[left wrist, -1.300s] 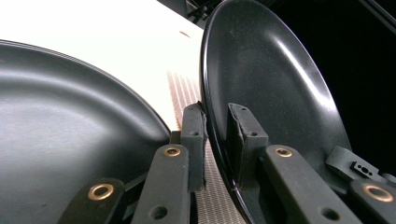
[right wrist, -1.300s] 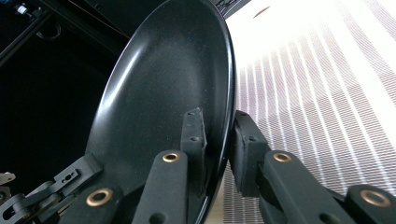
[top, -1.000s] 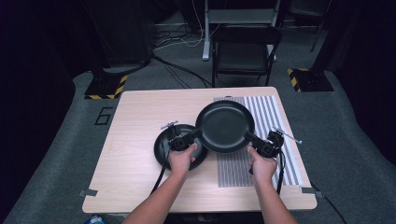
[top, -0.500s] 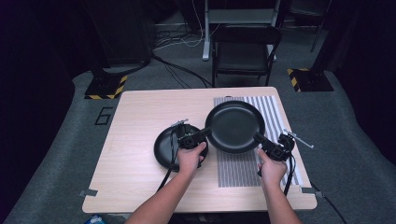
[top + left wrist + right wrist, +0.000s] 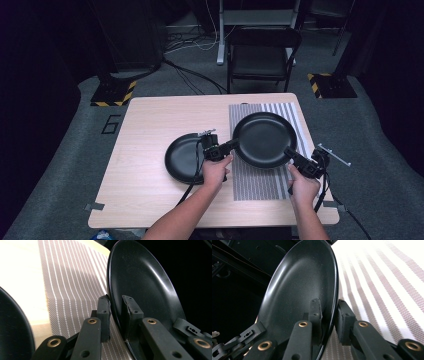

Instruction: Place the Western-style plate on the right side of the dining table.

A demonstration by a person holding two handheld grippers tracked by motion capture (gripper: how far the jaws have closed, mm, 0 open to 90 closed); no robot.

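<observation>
A large black plate (image 5: 264, 139) is held over the striped mat (image 5: 260, 175) on the right half of the table. My left gripper (image 5: 231, 145) is shut on its left rim and my right gripper (image 5: 289, 151) is shut on its near right rim. The left gripper view has the left gripper (image 5: 116, 300) clamping the rim of the plate (image 5: 145, 282), one finger on each face. The right gripper (image 5: 329, 302) bites the plate (image 5: 299, 282) the same way. A smaller black plate (image 5: 182, 157) lies flat on the wood, left of my left hand.
The wooden table (image 5: 150, 120) is bare at its left and far parts. The mat (image 5: 70, 285) runs under the held plate. A black chair (image 5: 262, 55) stands beyond the far edge. Cables trail from both grippers over the near edge.
Both grippers have carried the large plate to the right, away from above the smaller plate, and it now hangs over the striped mat. The smaller plate has stayed put.
</observation>
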